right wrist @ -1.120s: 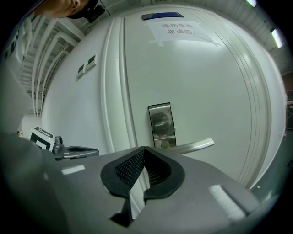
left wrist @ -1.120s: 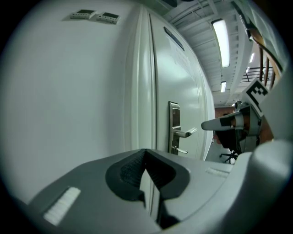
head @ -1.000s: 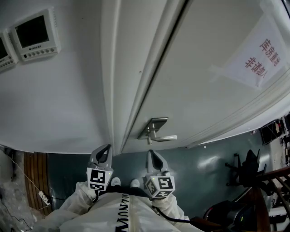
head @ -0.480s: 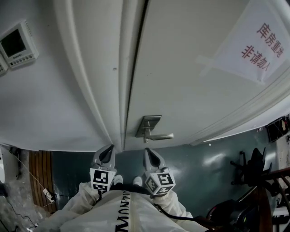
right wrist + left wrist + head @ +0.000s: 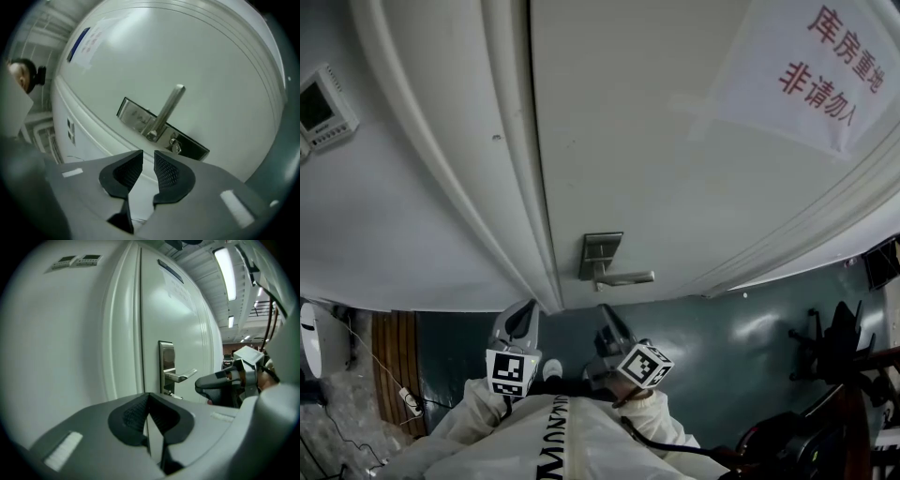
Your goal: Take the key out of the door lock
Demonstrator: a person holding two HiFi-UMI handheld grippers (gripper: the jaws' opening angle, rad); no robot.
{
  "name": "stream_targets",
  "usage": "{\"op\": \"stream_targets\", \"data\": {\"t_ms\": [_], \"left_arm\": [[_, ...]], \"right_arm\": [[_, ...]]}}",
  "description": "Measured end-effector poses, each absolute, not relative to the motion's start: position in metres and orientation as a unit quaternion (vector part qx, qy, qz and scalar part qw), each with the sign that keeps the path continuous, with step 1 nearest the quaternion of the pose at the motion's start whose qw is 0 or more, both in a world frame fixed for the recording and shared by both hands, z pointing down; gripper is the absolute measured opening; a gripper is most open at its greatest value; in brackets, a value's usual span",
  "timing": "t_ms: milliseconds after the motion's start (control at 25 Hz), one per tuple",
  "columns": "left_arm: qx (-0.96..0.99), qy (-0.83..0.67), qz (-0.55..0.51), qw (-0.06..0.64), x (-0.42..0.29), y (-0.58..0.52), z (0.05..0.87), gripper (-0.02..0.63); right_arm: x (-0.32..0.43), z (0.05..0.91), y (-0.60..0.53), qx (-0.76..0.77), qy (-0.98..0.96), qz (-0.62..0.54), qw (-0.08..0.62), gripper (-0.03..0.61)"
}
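Item 1, key [image 5: 175, 145]: seated in the keyhole of the door lock, low on the lock plate [image 5: 159, 129], just past the pivot of the lever handle [image 5: 166, 112]. Its head sticks out of the plate. Nothing touches it.

Item 2, lock plate and lever handle: brushed metal, mounted on the white door [image 5: 187, 56] close to its closing edge. In the head view the lever points to the right.

Item 3, right hand-held gripper [image 5: 148, 161]: aimed at the lock and near it but apart from it. The jaws are opening, with a narrow gap between the 2 ribbed pads and nothing between them. Its marker cube [image 5: 645, 364] is tilted in the head view.

Item 4, left hand-held gripper [image 5: 149, 397]: jaws closed together, pads meeting at the tips, holding nothing. It sits beside the right one, pointing at the door frame to the left of the lock.

Item 5, paper notice [image 5: 806, 66]: taped to the door above and to the right of the lock, with red characters.

Item 6, wall control panel [image 5: 323, 108]: on the wall to the left of the door frame.

Item 7, floor [image 5: 722, 328]: dark grey-green, glossy.
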State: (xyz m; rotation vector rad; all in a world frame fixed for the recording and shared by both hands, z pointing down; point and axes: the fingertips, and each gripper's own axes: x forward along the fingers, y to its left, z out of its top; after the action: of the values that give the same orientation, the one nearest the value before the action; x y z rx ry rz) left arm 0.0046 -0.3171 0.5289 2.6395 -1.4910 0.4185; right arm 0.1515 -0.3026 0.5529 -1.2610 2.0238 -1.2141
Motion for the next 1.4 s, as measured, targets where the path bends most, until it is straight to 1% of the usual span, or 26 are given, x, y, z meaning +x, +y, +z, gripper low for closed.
{"op": "stream_targets", "data": {"t_ms": [80,120,240,320,520,920,1320,1400], "left_arm": [[0.859,-0.490,0.139,0.038,0.003,-0.316,0.528,0.000],[0.858,-0.493,0.141,0.038,0.002,-0.314,0.528,0.000],[0.853,-0.499,0.147,0.038,-0.001,-0.310,0.528,0.000],[0.850,-0.503,0.150,0.038,-0.003,-0.308,0.529,0.000],[0.846,-0.509,0.157,0.037,-0.006,-0.304,0.529,0.000],[0.835,-0.522,0.167,0.042,-0.018,-0.303,0.533,0.000],[0.830,-0.530,0.169,0.042,-0.023,-0.306,0.532,0.000],[0.829,-0.531,0.168,0.044,-0.024,-0.307,0.532,0.000]], "right_arm": [[0.154,0.563,-0.305,-0.425,0.709,-0.488,0.281,0.089],[0.155,0.569,-0.305,-0.411,0.692,-0.510,0.304,0.114],[0.158,0.585,-0.306,-0.378,0.647,-0.559,0.356,0.155],[0.158,0.591,-0.309,-0.364,0.630,-0.574,0.376,0.158],[0.159,0.600,-0.319,-0.349,0.609,-0.589,0.400,0.156],[0.167,0.627,-0.351,-0.348,0.575,-0.607,0.425,0.147],[0.166,0.631,-0.377,-0.338,0.565,-0.612,0.438,0.136],[0.165,0.633,-0.378,-0.338,0.564,-0.615,0.436,0.126]]}}
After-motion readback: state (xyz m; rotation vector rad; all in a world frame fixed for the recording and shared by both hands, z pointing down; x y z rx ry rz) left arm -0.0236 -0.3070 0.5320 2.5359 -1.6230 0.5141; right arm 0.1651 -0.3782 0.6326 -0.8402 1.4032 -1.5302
